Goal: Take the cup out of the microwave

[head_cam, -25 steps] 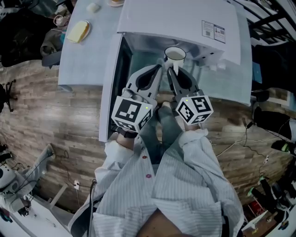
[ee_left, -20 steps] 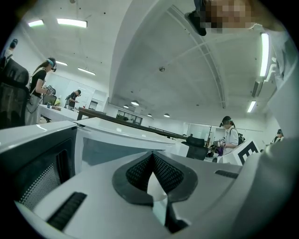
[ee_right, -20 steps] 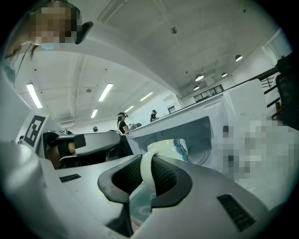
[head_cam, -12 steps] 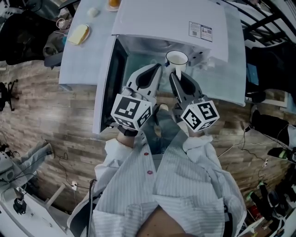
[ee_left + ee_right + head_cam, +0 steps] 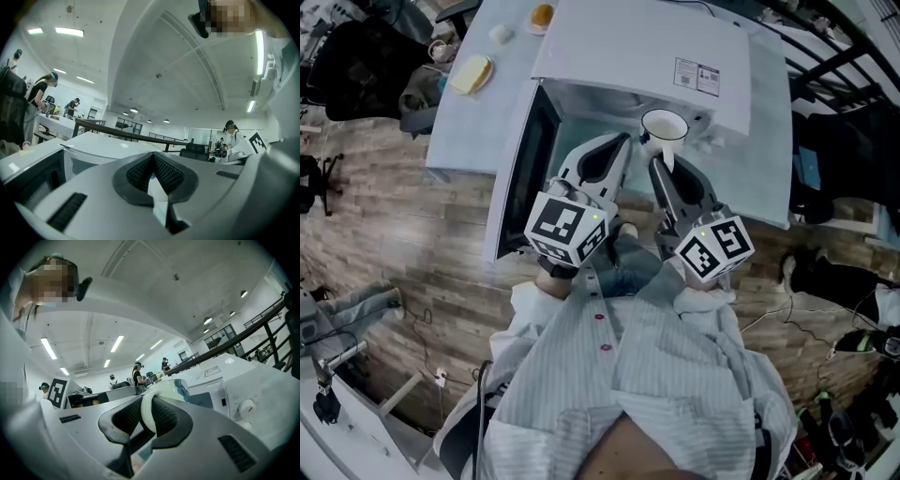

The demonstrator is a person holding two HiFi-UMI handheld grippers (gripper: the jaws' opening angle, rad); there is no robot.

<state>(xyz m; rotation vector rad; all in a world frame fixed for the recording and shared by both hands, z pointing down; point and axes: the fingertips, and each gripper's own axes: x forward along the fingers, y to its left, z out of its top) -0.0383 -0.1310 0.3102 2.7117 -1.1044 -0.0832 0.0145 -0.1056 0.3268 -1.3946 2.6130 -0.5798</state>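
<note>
Seen from my remote station: the right gripper (image 5: 664,161) pinches the curved handle of the white ceramic cup (image 5: 664,125), its jaws held part-way apart by the handle between the ribbed pads. In the right gripper view that handle stands upright between the pads of the right gripper (image 5: 149,414), with the cup's (image 5: 169,391) body just beyond the tips. The cup hangs upright at the mouth of the boxy white microwave oven (image 5: 647,47). I cannot tell whether it is fully clear of the cavity. The dark-windowed microwave door (image 5: 520,173) stands swung open on the left.

Beside it, the left gripper (image 5: 625,141) points into the same opening. The left gripper view shows its (image 5: 152,160) pads pressed together, with nothing between them.

The oven sits on a pale blue table (image 5: 464,127) above a wood-plank floor (image 5: 412,244). A striped shirt sleeve (image 5: 675,366) fills the lower part of the head view.
</note>
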